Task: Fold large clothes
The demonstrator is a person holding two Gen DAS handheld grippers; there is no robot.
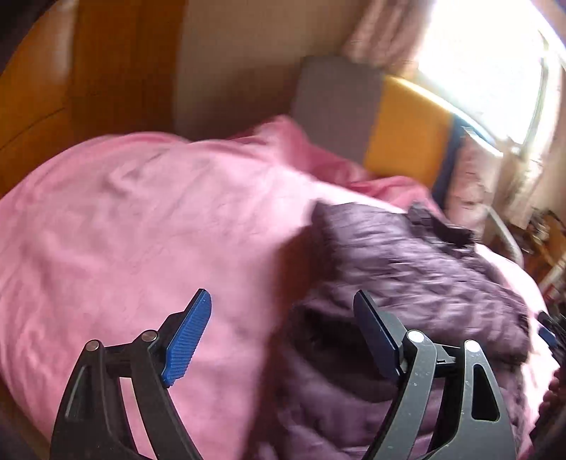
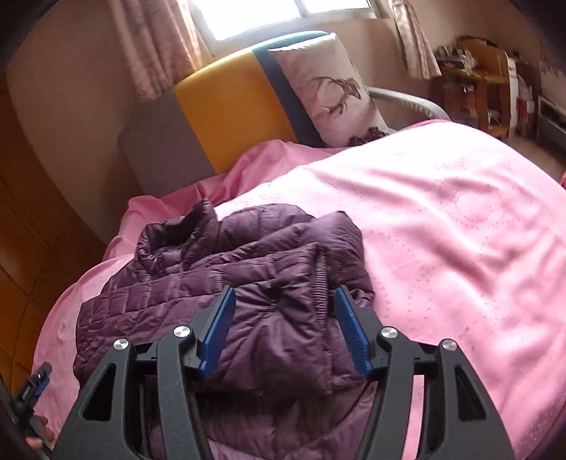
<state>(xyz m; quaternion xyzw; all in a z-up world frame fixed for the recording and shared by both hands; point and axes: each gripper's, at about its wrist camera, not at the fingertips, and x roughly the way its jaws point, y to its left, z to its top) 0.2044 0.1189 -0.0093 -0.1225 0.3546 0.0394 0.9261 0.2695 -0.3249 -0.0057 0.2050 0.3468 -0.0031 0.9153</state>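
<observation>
A dark purple quilted puffer jacket (image 2: pixel 247 269) lies bunched on a pink bedspread (image 2: pixel 442 230). In the left wrist view the jacket (image 1: pixel 406 269) is blurred and lies to the right on the bedspread (image 1: pixel 123 219). My left gripper (image 1: pixel 283 300) is open and empty, hovering above the jacket's left edge. My right gripper (image 2: pixel 284 297) is open, its blue pads on either side of a raised fold of the jacket near the sleeve cuff, not pinching it. The left gripper's tip (image 2: pixel 33 389) shows at the lower left of the right wrist view.
A headboard in grey, yellow and blue (image 2: pixel 226 106) stands at the far end with a dinosaur-print pillow (image 2: pixel 329 92) against it. A bright window with curtains (image 2: pixel 254 17) is behind. A wooden wardrobe (image 1: pixel 53 88) is to the left. A cluttered shelf (image 2: pixel 484 81) is at far right.
</observation>
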